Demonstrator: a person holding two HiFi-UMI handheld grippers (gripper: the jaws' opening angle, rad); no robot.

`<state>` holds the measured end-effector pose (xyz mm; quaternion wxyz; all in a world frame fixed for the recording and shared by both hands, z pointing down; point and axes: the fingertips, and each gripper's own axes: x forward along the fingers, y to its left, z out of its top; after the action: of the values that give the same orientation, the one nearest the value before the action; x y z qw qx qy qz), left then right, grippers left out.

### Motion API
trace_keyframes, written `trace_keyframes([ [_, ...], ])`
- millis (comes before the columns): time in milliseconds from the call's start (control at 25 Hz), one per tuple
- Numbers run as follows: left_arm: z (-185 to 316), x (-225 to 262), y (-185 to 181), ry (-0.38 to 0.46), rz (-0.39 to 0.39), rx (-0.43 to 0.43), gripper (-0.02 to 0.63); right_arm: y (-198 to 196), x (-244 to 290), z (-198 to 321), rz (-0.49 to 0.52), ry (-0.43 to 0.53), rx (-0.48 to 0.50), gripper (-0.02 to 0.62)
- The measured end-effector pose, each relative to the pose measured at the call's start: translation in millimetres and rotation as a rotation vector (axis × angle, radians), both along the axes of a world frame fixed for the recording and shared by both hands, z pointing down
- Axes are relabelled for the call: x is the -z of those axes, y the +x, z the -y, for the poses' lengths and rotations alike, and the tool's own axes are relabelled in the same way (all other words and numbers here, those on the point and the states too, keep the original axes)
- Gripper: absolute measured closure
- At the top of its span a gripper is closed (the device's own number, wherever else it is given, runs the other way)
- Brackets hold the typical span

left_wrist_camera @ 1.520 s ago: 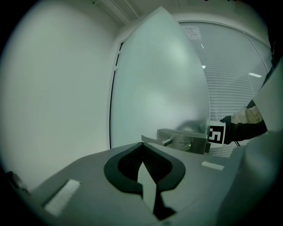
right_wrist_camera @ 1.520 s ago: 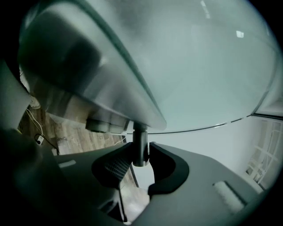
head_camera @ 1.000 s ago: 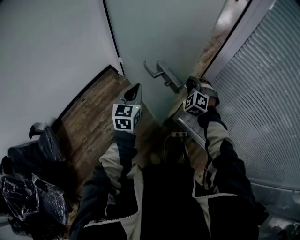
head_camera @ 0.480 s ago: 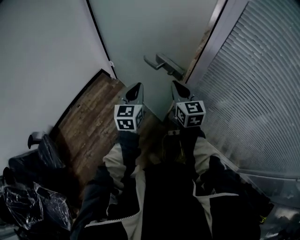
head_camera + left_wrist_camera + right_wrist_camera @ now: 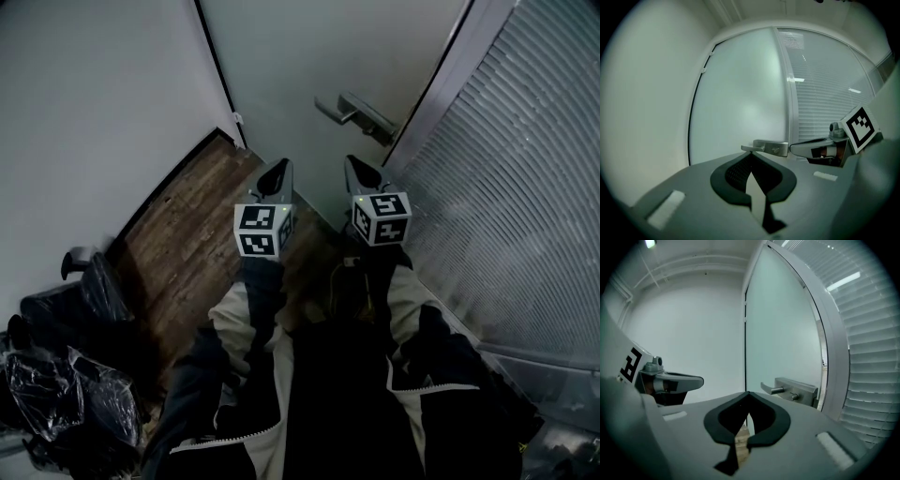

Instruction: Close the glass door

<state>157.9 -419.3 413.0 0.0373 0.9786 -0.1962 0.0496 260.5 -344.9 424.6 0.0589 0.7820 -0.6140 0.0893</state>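
Observation:
The frosted glass door fills the top middle of the head view, its free edge close against the grey frame on the right. Its metal lever handle points left; I also see the handle in the left gripper view and the handle in the right gripper view. My left gripper and right gripper are held side by side short of the door, both shut and empty. Neither touches the handle. The left gripper and right gripper tips meet in their own views.
A white wall stands on the left and a ribbed, blind-covered glass wall on the right. Wooden floor lies below. Black plastic bags are heaped at the lower left.
The right gripper has come away from the door's edge near the handle, rolled upright and drawn back beside the left one. The strip of floor visible past the door's edge has gone.

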Motion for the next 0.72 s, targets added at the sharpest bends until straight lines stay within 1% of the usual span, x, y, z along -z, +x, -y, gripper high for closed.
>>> trace_keyframes([
  [280,3,-6,-9,0.003,-0.002,0.014,0.6,-10,-5,5,-0.008,-0.002,0.017,0.594],
  [720,8,-6,-9,0.007,0.002,0.037,0.6,-13,-3,10,-0.025,-0.005,0.045,0.594],
])
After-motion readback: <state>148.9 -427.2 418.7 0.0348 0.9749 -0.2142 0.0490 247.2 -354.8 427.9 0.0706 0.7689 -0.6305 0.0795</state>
